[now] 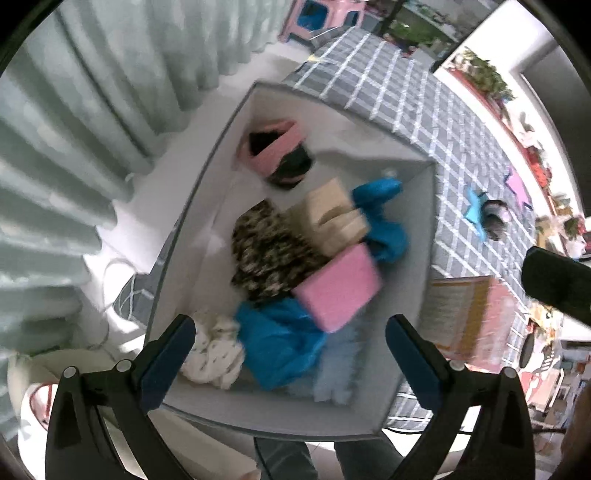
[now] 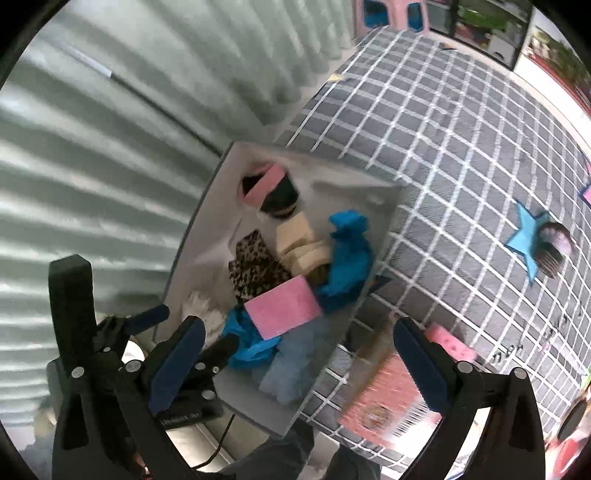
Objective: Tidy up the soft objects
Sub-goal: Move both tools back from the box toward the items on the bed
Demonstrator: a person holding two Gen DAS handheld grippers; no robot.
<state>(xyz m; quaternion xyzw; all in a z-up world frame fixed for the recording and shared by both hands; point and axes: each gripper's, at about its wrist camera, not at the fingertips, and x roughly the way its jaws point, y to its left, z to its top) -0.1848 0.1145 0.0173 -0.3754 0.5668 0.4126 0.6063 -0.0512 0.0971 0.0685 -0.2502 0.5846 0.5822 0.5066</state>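
Observation:
A grey fabric bin (image 1: pixel 207 206) stands on the checked rug and holds several soft things: a pink sponge (image 1: pixel 338 286), a leopard-print cloth (image 1: pixel 269 254), blue cloths (image 1: pixel 284 339), beige foam blocks (image 1: pixel 336 218), a white patterned cloth (image 1: pixel 216 350) and a pink-and-black item (image 1: pixel 275 147). My left gripper (image 1: pixel 290 350) hovers open and empty above the bin's near side. My right gripper (image 2: pixel 299 356) is open and empty, higher up; the bin (image 2: pixel 207 236) and the pink sponge (image 2: pixel 282 312) lie below it. The left gripper (image 2: pixel 177 332) shows at its lower left.
A pink book or box (image 2: pixel 391 402) lies on the grey checked rug (image 1: pixel 424 110) right of the bin. A blue star (image 2: pixel 526 236) and a dark round object (image 2: pixel 556 245) lie farther right. Pale curtains (image 1: pixel 74 147) hang on the left. A pink stool (image 1: pixel 321 18) stands far back.

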